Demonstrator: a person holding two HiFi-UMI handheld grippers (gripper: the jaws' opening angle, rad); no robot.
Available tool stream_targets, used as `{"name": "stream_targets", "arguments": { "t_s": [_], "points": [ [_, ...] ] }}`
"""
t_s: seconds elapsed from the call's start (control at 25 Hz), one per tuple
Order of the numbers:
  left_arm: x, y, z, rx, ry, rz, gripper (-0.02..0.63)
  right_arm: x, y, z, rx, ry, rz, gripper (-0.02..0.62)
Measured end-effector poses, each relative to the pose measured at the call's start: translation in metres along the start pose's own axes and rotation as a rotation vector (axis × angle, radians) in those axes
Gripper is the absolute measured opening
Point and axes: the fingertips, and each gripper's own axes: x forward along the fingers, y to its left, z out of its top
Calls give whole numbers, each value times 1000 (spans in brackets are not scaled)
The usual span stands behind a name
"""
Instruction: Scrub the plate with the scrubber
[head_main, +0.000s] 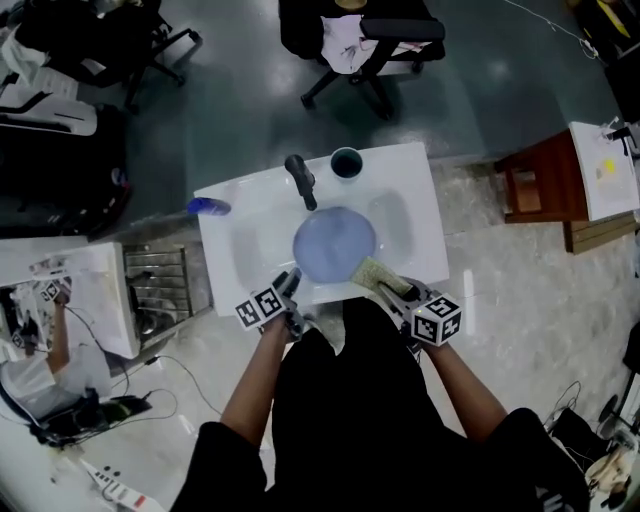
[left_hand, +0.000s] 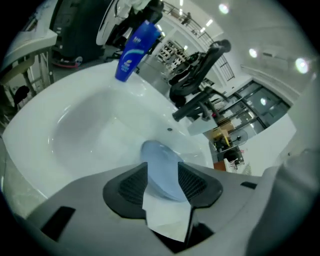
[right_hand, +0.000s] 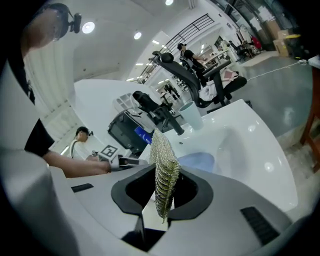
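I count one blue plate, one mesh scrubber, one faucet, one cup, one blue bottle and two grippers. The plate lies in the white sink below the faucet.

Left gripper: pitched down at the plate's near rim, jaws wide apart, gripping nothing.

Right gripper: jaws clamped on the scrubber, held on edge by the plate's near-right rim. I cannot tell whether they touch.

Blue plate in sink, mesh scrubber — upright

Bright, even light falls from ceiling lamps; small glints dot the white sink ahead of the right gripper. Both gripper views bulge, with dark corners.
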Motion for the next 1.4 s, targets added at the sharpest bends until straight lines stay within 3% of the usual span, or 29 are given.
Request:
{"name": "stream_targets", "arguments": {
  "t_s": [0.12, 0.24, 0.36, 0.48, 0.6, 0.76, 0.88, 1.12, 1.4],
  "points": [
    [-36, -41, 1, 114, -87, -88, 183, -4, 8, 12, -11, -30, -56, 63],
    [-74, -82, -4, 305, -154, -164, 181, -10, 31, 17, -60, -81, -105, 63],
    [-120, -111, -14, 482, -247, -228, 167, -19, 67, 5, -111, -100, -159, 63],
    [-171, -122, -38, 577, -323, -312, 135, -33, 114, -19, -158, -133, -192, 63],
    [-215, -114, -75, 596, -346, -398, 125, -51, 161, -48, -196, -196, -218, 63],
    [-270, -98, -123, 608, -374, -432, 87, -79, 209, -87, -224, -259, -271, 63],
    [-304, -84, -148, 630, -416, -422, 36, -94, 233, -112, -240, -288, -307, 63],
    [-356, -76, -166, 670, -528, -358, 14, -119, 274, -141, -295, -319, -307, 63],
    [-376, -74, -179, 707, -573, -294, 12, -156, 271, -149, -329, -365, -322, 63]
  ]
}}
